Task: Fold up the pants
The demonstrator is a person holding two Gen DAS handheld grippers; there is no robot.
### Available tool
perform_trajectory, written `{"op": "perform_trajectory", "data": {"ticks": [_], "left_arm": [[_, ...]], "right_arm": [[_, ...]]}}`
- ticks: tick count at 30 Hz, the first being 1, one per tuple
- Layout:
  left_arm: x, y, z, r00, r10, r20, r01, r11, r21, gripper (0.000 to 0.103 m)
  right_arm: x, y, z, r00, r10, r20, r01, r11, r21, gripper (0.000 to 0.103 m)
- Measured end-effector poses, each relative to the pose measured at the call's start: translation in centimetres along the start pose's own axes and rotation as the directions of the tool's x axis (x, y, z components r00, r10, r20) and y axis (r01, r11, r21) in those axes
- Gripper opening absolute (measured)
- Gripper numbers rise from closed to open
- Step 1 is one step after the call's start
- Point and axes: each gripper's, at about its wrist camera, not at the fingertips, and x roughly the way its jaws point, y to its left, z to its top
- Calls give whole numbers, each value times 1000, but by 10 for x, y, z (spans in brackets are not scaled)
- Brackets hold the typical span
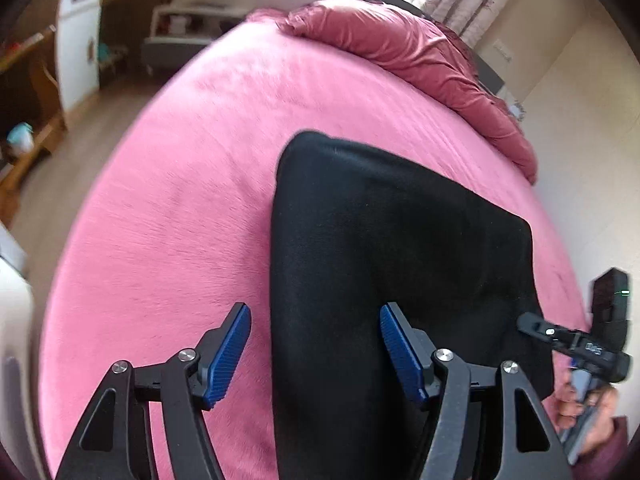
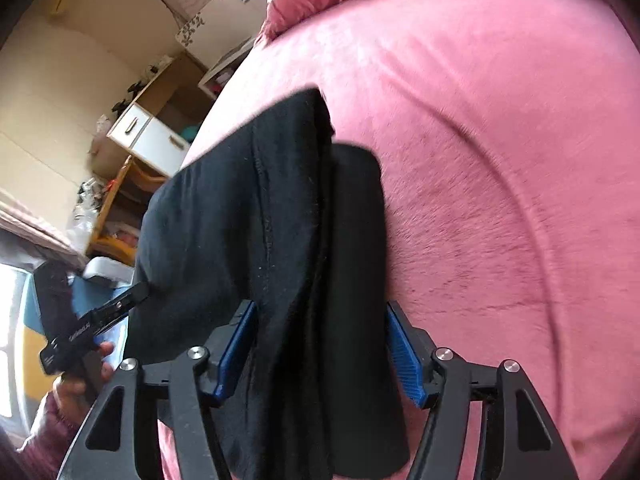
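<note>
Black pants [image 1: 384,264] lie folded lengthwise on a pink bed [image 1: 180,200]. My left gripper [image 1: 316,348] is open above their near part, straddling the left edge of the cloth. In the right wrist view the pants [image 2: 248,220] run away from me, with layered edges and a seam showing. My right gripper [image 2: 320,344] is open with the cloth lying between its blue pads [image 2: 402,356], not pinched. The right gripper also shows at the left wrist view's right edge [image 1: 532,322], and the left gripper at the right wrist view's left edge [image 2: 138,294].
A bunched pink duvet [image 1: 404,52] lies along the far side of the bed. A white cabinet [image 1: 78,36] and wooden shelves stand past the bed on a wood floor. A white-drawered desk [image 2: 148,136] stands near the bed's edge.
</note>
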Motion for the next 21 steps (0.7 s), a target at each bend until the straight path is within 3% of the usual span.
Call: {"op": "perform_trajectory", "data": {"ticks": [3, 8, 16, 21], "left_arm": [[-18, -7, 1, 997, 64, 44, -64, 998, -3, 68], [-45, -8, -24, 987, 117, 110, -120, 993, 20, 68], [-90, -23, -70, 971, 168, 170, -183, 980, 78, 68], [-107, -26, -94, 959, 203, 199, -223, 971, 82, 68]], "right_arm": [[-24, 16, -4, 995, -70, 66, 73, 996, -44, 65], [-59, 56, -25, 967, -178, 184, 202, 972, -122, 66], [-77, 104, -79, 946, -233, 225, 279, 938, -204, 69], [-71, 124, -107, 930, -276, 242, 325, 925, -197, 69]]}}
